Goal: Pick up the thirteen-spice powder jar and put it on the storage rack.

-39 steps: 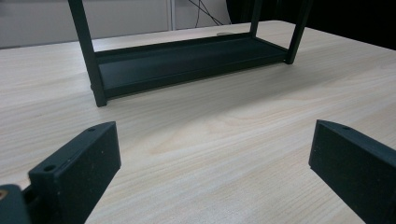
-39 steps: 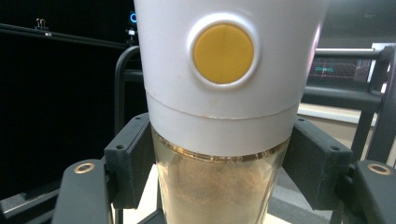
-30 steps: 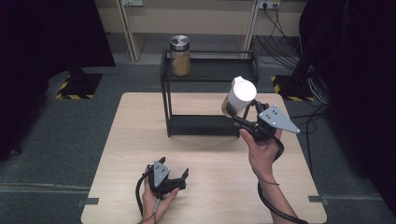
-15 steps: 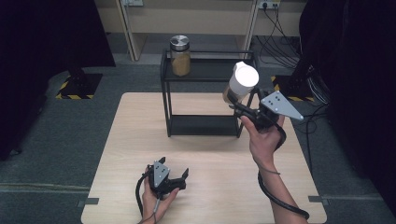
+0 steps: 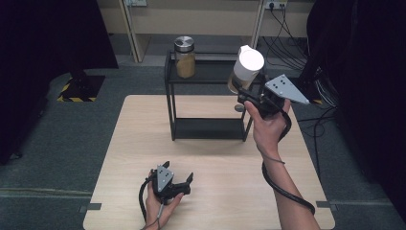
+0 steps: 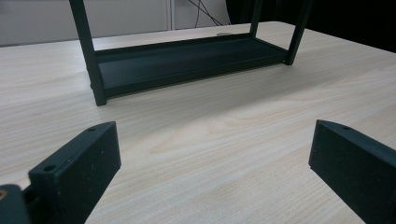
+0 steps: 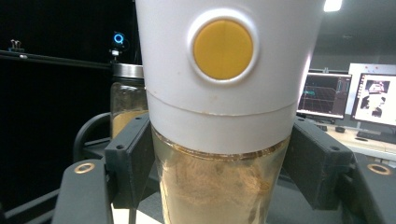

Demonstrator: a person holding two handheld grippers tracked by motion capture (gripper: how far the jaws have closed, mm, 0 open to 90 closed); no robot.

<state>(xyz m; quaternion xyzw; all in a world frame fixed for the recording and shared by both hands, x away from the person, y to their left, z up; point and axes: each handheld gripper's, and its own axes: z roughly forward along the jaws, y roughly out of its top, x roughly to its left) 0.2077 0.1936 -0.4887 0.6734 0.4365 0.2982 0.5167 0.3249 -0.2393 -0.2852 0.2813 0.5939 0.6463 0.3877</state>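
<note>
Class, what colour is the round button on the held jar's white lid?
Yellow button, clearest in the right gripper view.

A pale wooden worktop (image 5: 143,143) carries a black two-tier metal rack (image 5: 172,96) toward its 12 o'clock edge. On the rack's upper shelf, at its 9 o'clock end, stands a glass jar with a metal lid (image 5: 184,56), upright and partly filled with tan powder. Grey carpet (image 5: 72,124) surrounds the worktop. Black cables (image 5: 282,36) trail at 1 o'clock, and lit monitors (image 7: 345,95) glow beyond.
</note>
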